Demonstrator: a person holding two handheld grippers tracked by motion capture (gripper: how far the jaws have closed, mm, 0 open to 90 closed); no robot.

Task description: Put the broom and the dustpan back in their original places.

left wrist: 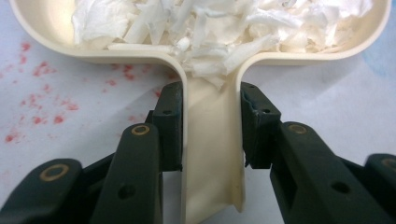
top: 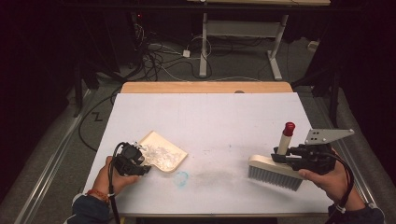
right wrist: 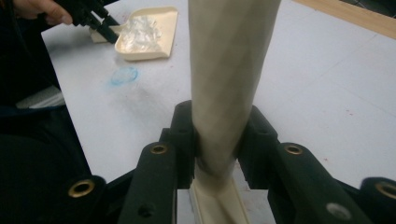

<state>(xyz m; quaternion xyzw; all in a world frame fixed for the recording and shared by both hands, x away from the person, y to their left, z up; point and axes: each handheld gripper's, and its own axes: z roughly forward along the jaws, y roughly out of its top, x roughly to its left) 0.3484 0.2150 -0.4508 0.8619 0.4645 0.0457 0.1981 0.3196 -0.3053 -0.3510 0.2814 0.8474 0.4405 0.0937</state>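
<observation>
On the white surface [top: 215, 121], high view: one cream dustpan [top: 166, 154], loaded with shredded white paper scraps [top: 159, 153], lying left of the blue smudge [top: 181, 178]. Left tongs [top: 140, 163] meet the dustpan at its near-left end, held in the person's left hand [top: 112, 179]. One brush [top: 275, 171], cream back with grey bristles resting on the surface, well to the right of the blue smudge; its handle rises tilted and ends in a red cap [top: 289, 127]. Right tongs [top: 280, 156] sit at the base of that handle, carried by the right hand [top: 329, 179]; a grey plate [top: 327, 135] stands on top of them.

Left gripper view: left tongs [left wrist: 212, 126] clamped on the dustpan's handle [left wrist: 212, 154], one black pad flat against each side. Dustpan tray [left wrist: 46, 28] beyond, piled with paper scraps [left wrist: 219, 28]. Red specks [left wrist: 42, 93] scattered on the surface to the left of the handle.

Right gripper view: right tongs [right wrist: 217, 140] clamped on the brush handle [right wrist: 229, 70], which rises between them out of the top of the picture. Dustpan [right wrist: 144, 35] far off, just beyond the blue smudge [right wrist: 123, 74], with the left tongs [right wrist: 100, 23] at its handle end.
</observation>
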